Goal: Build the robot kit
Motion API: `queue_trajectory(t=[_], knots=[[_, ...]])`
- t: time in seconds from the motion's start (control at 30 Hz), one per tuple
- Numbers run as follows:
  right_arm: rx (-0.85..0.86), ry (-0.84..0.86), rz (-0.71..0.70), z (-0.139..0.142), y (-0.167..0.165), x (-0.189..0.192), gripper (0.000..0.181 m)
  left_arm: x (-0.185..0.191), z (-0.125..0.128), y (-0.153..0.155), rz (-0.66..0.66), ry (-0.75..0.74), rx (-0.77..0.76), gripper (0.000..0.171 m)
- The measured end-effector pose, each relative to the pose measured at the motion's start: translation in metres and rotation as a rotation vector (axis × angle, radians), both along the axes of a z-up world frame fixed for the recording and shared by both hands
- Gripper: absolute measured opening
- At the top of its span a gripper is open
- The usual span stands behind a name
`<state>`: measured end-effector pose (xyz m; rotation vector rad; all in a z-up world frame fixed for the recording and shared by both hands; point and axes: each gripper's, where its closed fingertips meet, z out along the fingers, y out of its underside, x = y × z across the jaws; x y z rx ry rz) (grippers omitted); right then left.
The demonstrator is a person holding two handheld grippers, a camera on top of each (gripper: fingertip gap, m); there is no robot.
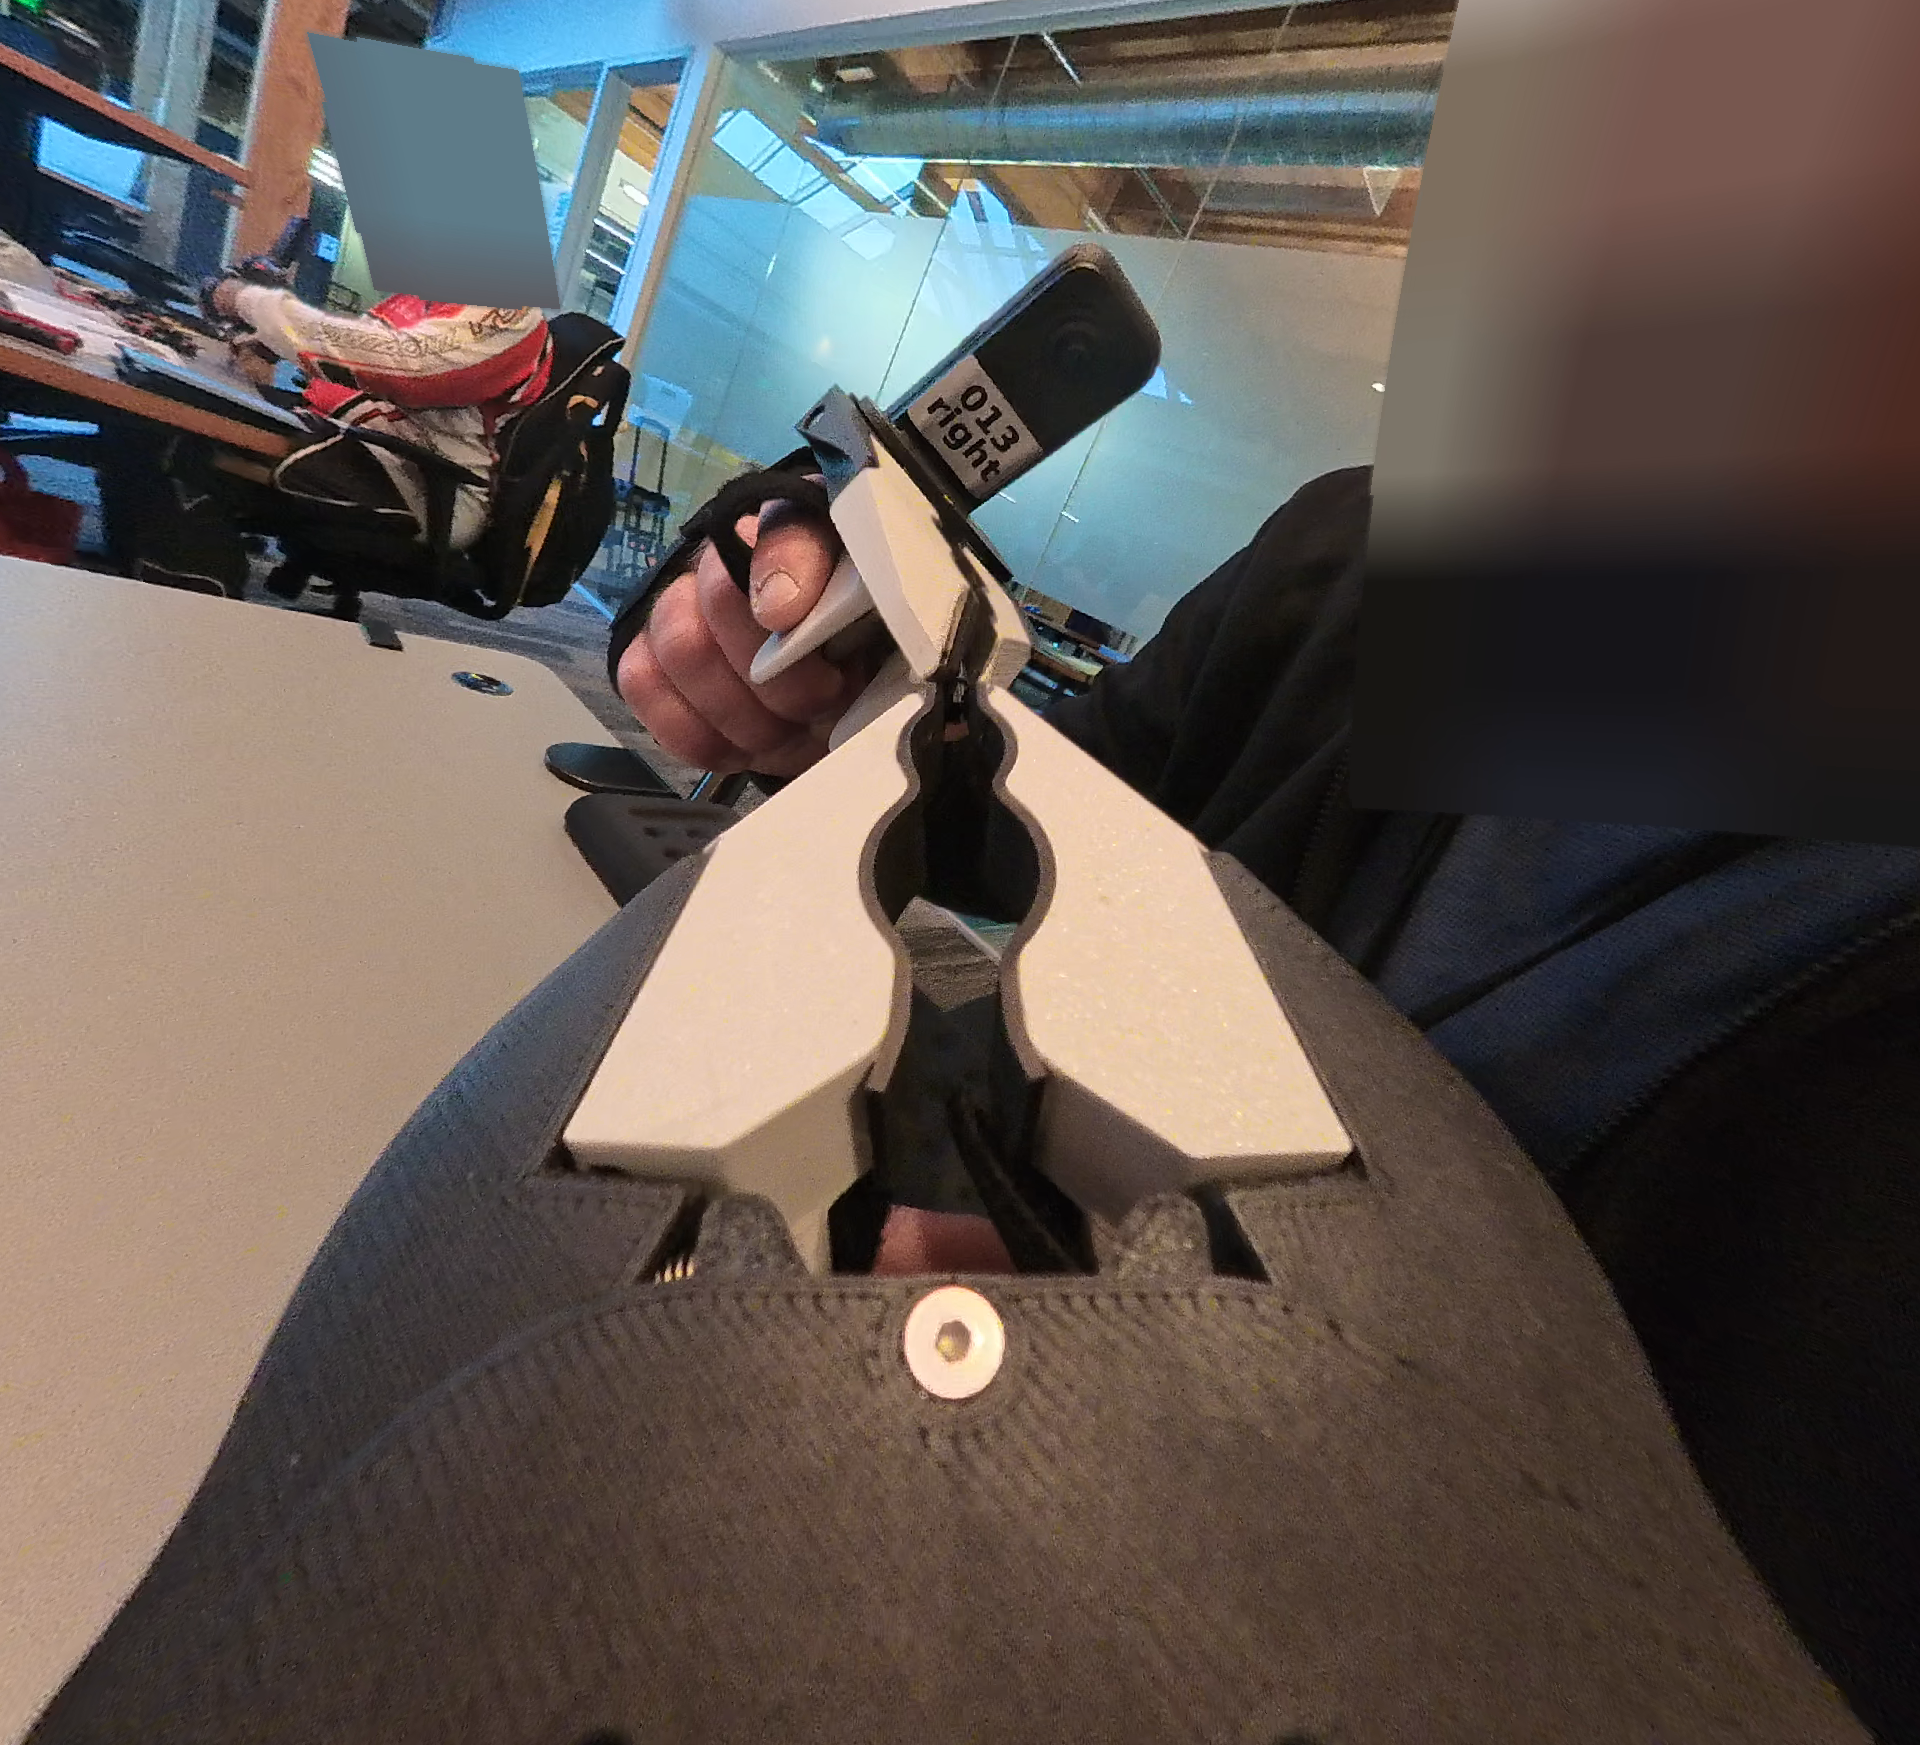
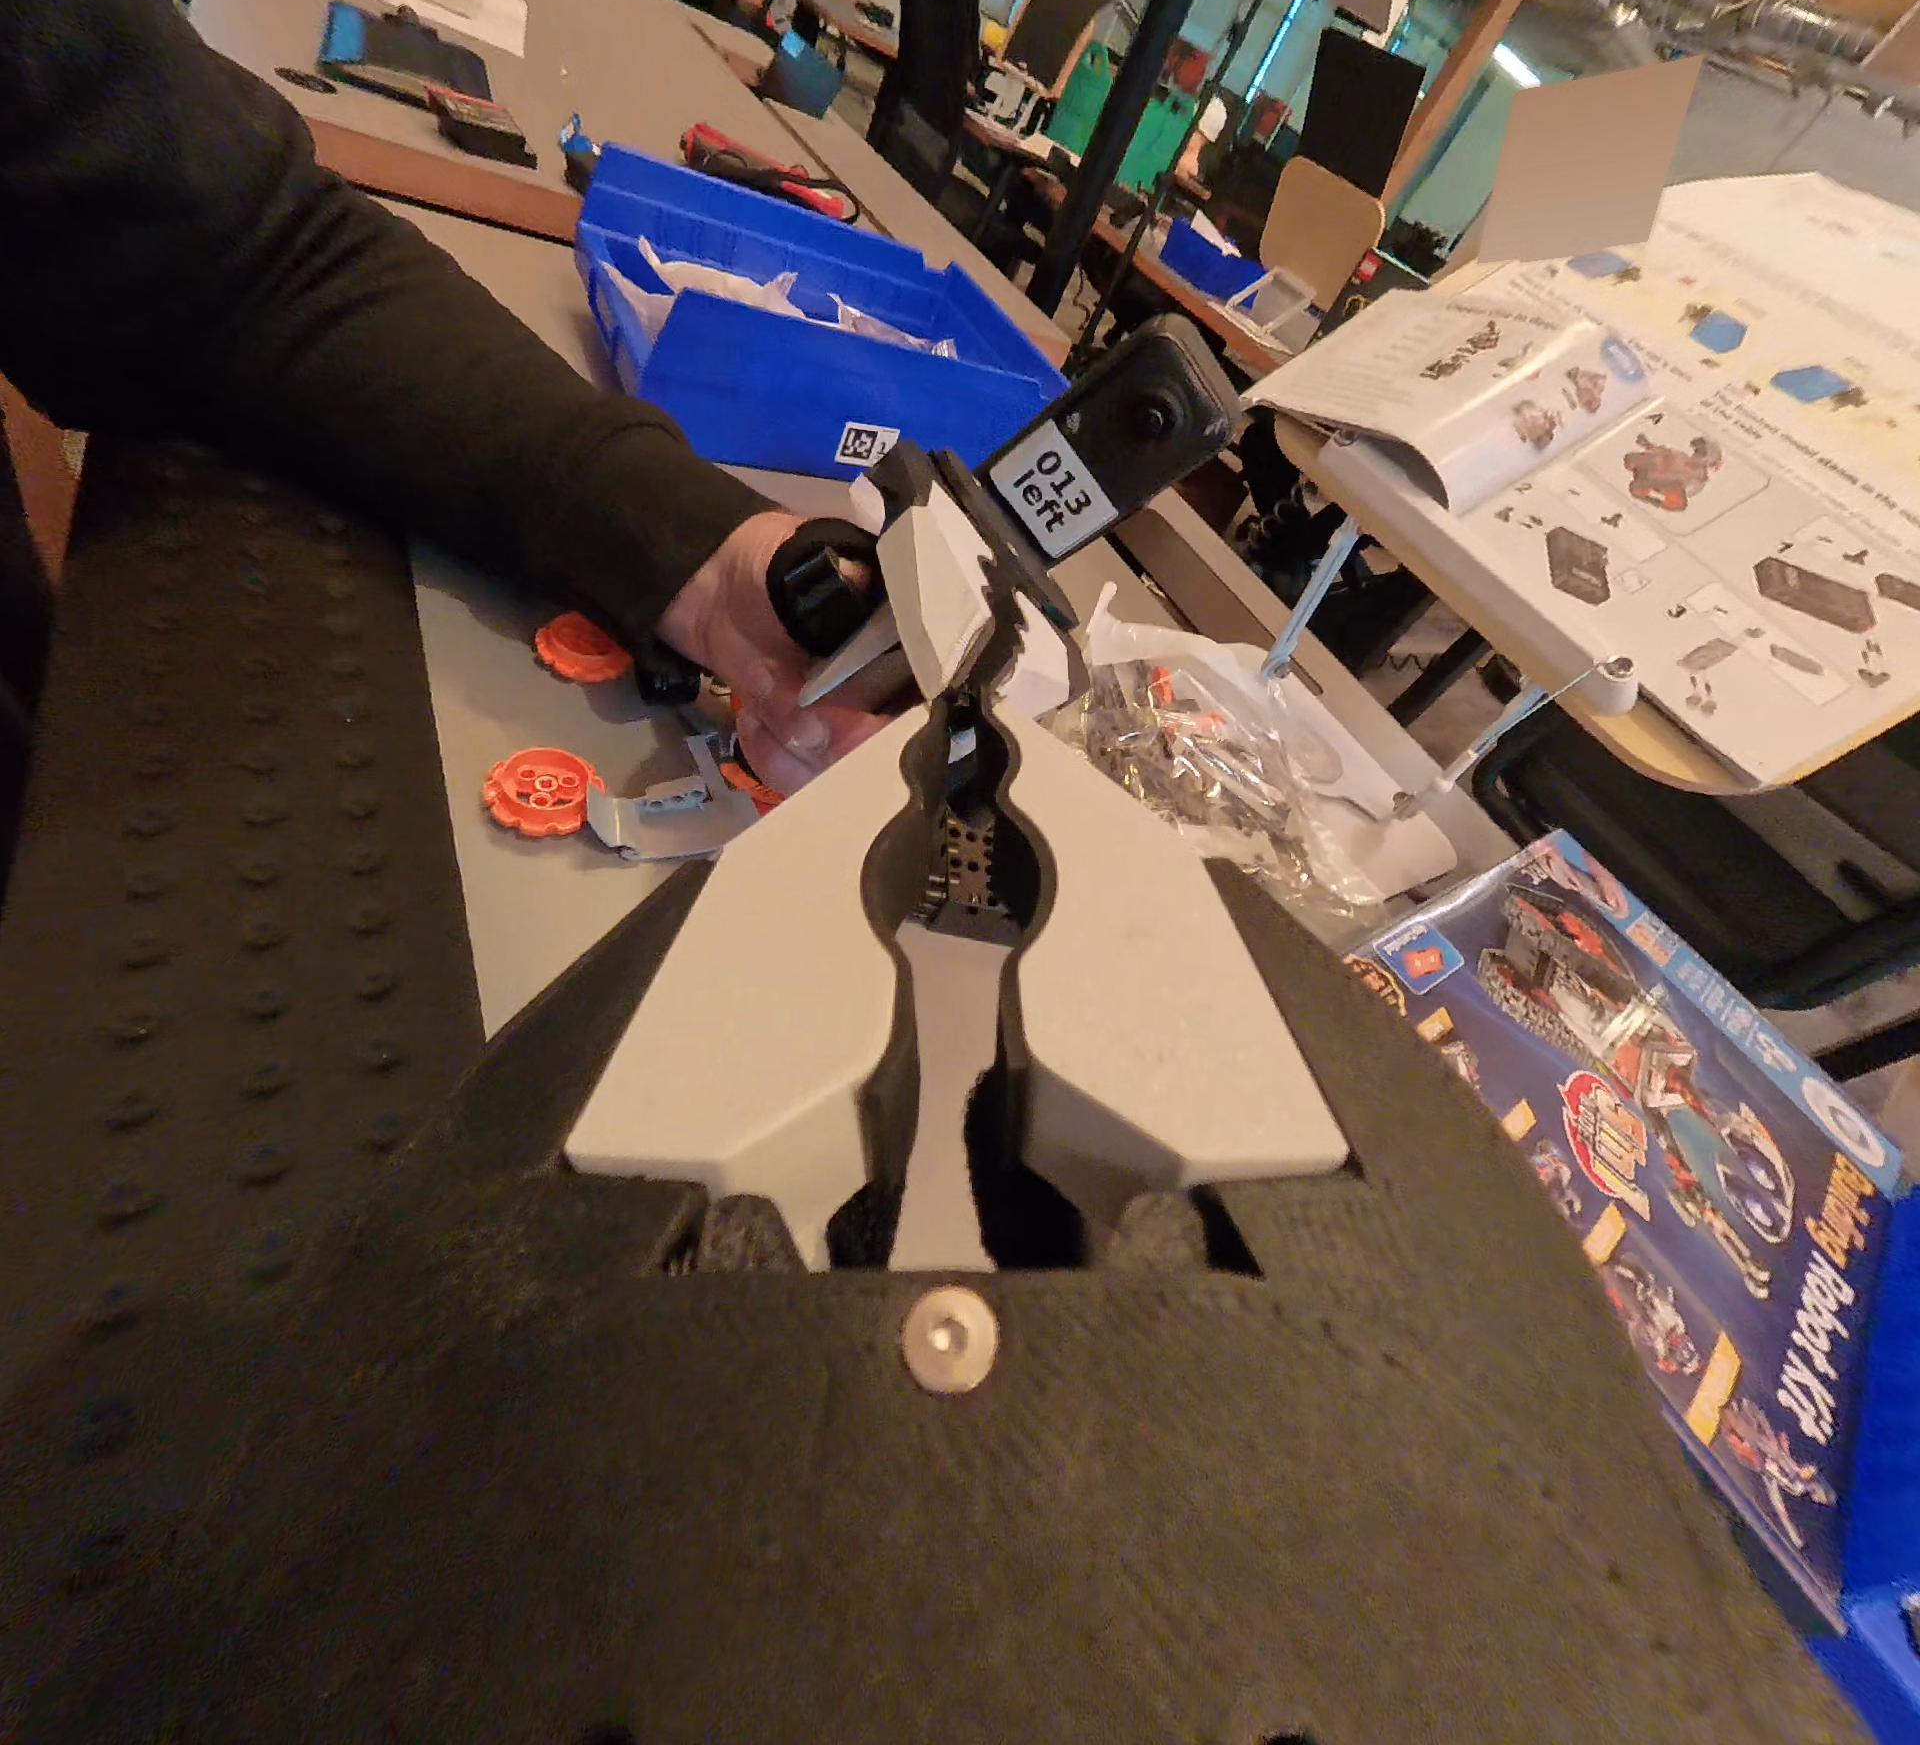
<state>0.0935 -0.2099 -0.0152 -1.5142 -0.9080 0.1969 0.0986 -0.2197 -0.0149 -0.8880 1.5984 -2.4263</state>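
Note:
In the left wrist view my left gripper (image 1: 957,706) has its fingers closed, above the edge of a pale table (image 1: 260,864). My right gripper (image 1: 962,665), held in a hand, comes down from above, and its closed tips meet the left tips. The right wrist view shows the same meeting from the other side: my right gripper (image 2: 961,716) is closed, and my left gripper (image 2: 982,682) touches it tip to tip. A black perforated piece (image 2: 966,854) shows below, through the gap between the right fingers. I cannot tell whether either gripper pinches it.
On the table lie two orange toothed wheels (image 2: 540,791), a grey curved part (image 2: 644,817) and a clear bag of small parts (image 2: 1195,760). A blue bin (image 2: 810,345) stands behind. A kit box (image 2: 1621,1124) and an instruction sheet on a stand (image 2: 1662,469) are at the right. Only a small space, under 4 cm, lies between the two pairs of fingers.

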Motion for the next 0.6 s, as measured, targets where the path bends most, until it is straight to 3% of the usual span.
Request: queue_trajectory(t=[0.1,0.2,0.3,0.47,0.6], knots=[[-0.021,-0.003,0.008,0.0,-0.001,-0.003,0.002,-0.003,0.001,-0.001,-0.041,0.012,-0.029,0.002],[-0.086,-0.059,-0.034,-0.013,-0.001,0.011,0.002,0.01,-0.013,0.011,0.072,0.097,0.075,0.014],[-0.202,-0.206,-0.059,-0.047,-0.009,0.026,0.002,0.005,-0.038,0.015,0.164,0.159,0.341,0.018],[-0.388,-0.589,-0.064,-0.128,-0.024,0.036,0.002,-0.014,-0.097,-0.015,0.263,0.146,0.94,0.018],[-0.415,-0.707,-0.018,-0.15,-0.026,0.029,0.002,-0.016,-0.133,-0.023,0.331,0.121,1.191,0.02]])
